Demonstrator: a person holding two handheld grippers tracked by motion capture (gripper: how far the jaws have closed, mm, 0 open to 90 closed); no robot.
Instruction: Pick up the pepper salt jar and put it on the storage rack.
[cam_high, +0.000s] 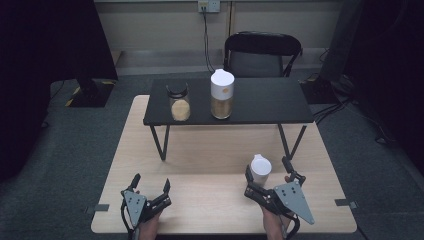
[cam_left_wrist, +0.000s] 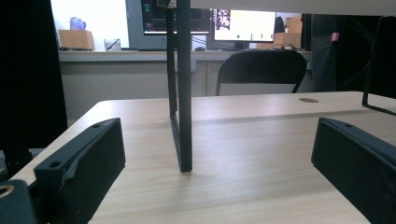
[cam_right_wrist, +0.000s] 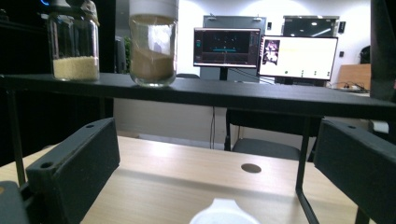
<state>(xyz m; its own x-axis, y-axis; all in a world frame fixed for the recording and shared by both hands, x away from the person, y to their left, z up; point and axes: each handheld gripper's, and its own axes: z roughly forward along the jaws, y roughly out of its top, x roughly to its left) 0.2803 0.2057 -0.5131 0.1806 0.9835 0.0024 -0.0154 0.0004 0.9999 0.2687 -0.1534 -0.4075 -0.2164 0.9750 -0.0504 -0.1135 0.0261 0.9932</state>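
R gripper (cam_high: 266, 172) at near-right of wood table (cam_high: 210, 150), jaws spread wide either side of a small white cup (cam_high: 261, 169); cup stands upright betw. them, no clear contact seen. In R gripper view, cup's white top (cam_right_wrist: 223, 213) sits low betw. the jaws, gaps on both sides. L gripper (cam_high: 151, 187) at near-left, jaws apart, nothing betw. them, well apart from cup. Black shelf (cam_high: 260, 102) stands on table beyond both. On it: glass jar (cam_high: 179, 102) w/ black lid, pale grains; just beside, to its right, taller jar (cam_high: 221, 94) w/ white lid, brown contents. Black chair (cam_high: 261, 55) behind the table.
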